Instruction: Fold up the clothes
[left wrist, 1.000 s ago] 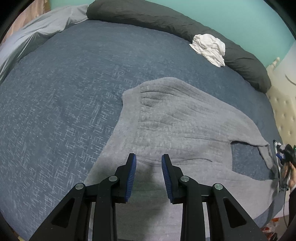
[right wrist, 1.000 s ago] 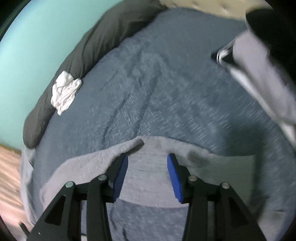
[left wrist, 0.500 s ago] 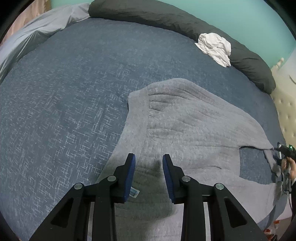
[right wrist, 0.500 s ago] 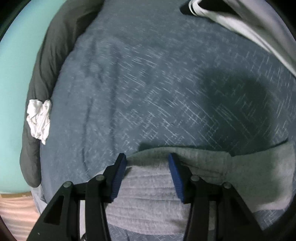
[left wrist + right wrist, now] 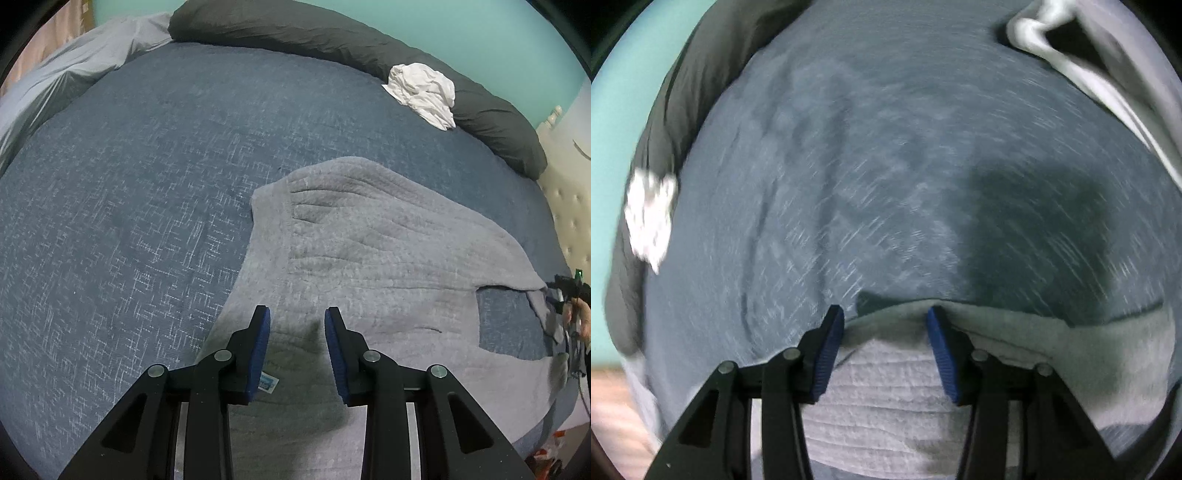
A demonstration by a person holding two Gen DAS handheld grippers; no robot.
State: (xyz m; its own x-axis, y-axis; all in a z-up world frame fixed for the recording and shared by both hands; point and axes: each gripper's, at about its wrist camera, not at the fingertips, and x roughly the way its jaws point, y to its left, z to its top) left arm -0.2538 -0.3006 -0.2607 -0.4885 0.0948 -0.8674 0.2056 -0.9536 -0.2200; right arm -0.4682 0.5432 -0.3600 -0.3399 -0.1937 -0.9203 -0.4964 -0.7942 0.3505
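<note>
Left gripper (image 5: 297, 341) is held released above the grey sweater (image 5: 388, 258), nothing grasped. Right gripper (image 5: 884, 334), likewise released, straddles a sweater edge. Sweater is spread on the blue bedspread (image 5: 147, 166), right of centre.

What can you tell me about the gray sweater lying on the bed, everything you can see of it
The gray sweater is a soft, fuzzy ribbed knit, spread mostly flat on the blue bedspread with shallow wrinkles. One sleeve stretches toward the right edge, where the right tool hovers open over its cuff end, with bedspread showing in the gap between sleeve and body. A small white and blue label shows near the left tool, which is open just above the fabric. Whether either tool touches it is unclear.
</note>
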